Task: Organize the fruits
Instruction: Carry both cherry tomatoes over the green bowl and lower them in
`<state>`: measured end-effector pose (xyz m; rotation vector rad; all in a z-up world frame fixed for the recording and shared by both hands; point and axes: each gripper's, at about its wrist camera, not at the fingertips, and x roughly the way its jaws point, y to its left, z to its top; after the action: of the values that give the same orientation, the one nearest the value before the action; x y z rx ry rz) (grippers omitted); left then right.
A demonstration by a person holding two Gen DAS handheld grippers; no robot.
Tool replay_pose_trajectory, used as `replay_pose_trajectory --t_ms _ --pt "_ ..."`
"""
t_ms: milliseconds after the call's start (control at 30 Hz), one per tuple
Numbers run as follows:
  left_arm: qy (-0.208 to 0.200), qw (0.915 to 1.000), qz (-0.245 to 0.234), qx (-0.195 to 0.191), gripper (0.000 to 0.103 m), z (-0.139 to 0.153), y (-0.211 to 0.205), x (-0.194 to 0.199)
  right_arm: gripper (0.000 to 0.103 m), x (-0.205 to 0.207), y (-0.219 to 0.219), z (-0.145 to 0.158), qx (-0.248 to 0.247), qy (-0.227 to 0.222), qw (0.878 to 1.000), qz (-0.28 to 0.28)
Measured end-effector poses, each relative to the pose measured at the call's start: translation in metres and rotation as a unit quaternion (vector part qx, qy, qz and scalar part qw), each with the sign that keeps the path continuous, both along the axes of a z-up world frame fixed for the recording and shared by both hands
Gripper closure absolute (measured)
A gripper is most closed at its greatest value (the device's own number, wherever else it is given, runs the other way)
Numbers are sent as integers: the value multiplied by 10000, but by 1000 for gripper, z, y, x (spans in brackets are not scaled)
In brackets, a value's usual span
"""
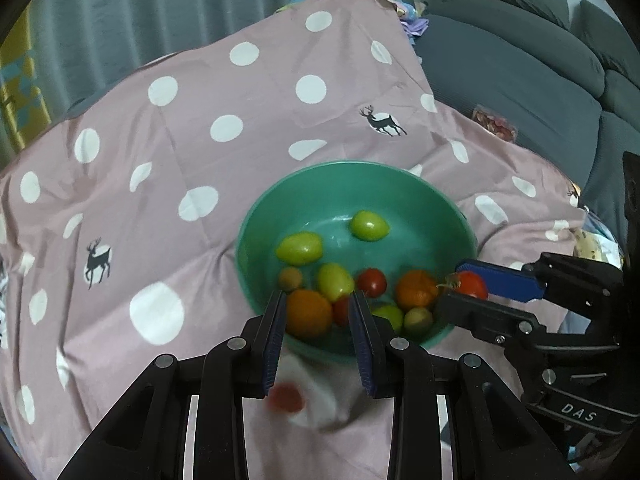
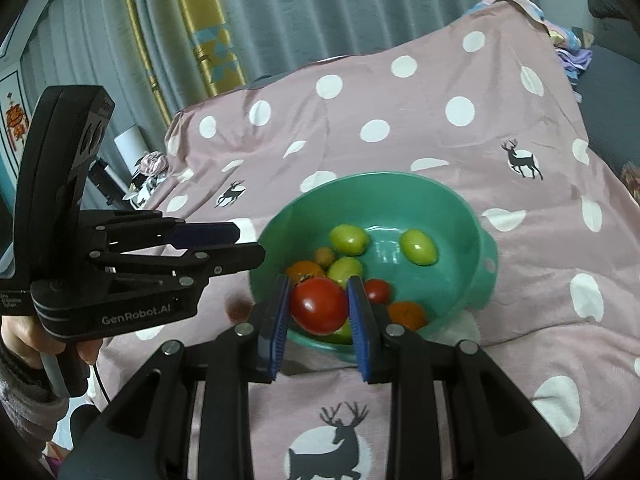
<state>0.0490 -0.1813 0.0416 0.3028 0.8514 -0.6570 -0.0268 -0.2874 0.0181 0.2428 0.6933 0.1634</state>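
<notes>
A green bowl (image 1: 424, 196) (image 2: 460, 208) sits on a pink dotted cloth and holds several green, orange and red fruits. My right gripper (image 2: 319, 304) is shut on a red tomato (image 2: 319, 305) above the bowl's near rim; it also shows in the left wrist view (image 1: 466, 288), with the tomato (image 1: 472, 284) between its fingers. My left gripper (image 1: 318, 312) is open and empty over the bowl's near rim, in front of an orange (image 1: 309, 312). A blurred red tomato (image 1: 286, 398) lies on the cloth below the left gripper, outside the bowl. The left gripper shows at the left of the right wrist view (image 2: 240, 246).
The pink cloth (image 1: 200, 160) with white dots and deer prints covers a raised surface. A grey sofa (image 1: 520, 60) stands at the right. Grey curtains (image 2: 320, 8) hang behind. A packet of reddish pieces (image 1: 494, 124) lies at the cloth's right edge.
</notes>
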Motion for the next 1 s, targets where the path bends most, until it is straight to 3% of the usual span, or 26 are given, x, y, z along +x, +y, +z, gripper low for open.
replay_pose_trajectory --t_ms 167,267,367,500,767,933,1000 --pt "2 9997 56 223 70 -10 -9 11 74 6 -10 -6 34 54 9999 -111" --pt "116 9998 165 44 70 -6 13 14 74 6 -11 -8 99 57 9999 -62" --pt "121 9986 494 169 70 -12 44 14 74 7 -9 -7 207 18 9998 82" --pt "700 9933 905 171 70 -42 79 22 74 10 1 -10 354 6 9989 297" --pt "1183 9925 298 72 70 -76 60 2 74 11 5 -15 295 177 9991 263" --pt "1230 9908 427 374 70 -96 60 0 74 11 0 -13 260 167 9993 198" --pt "1161 9914 511 329 70 -95 62 3 74 12 -1 -13 272 162 9993 194"
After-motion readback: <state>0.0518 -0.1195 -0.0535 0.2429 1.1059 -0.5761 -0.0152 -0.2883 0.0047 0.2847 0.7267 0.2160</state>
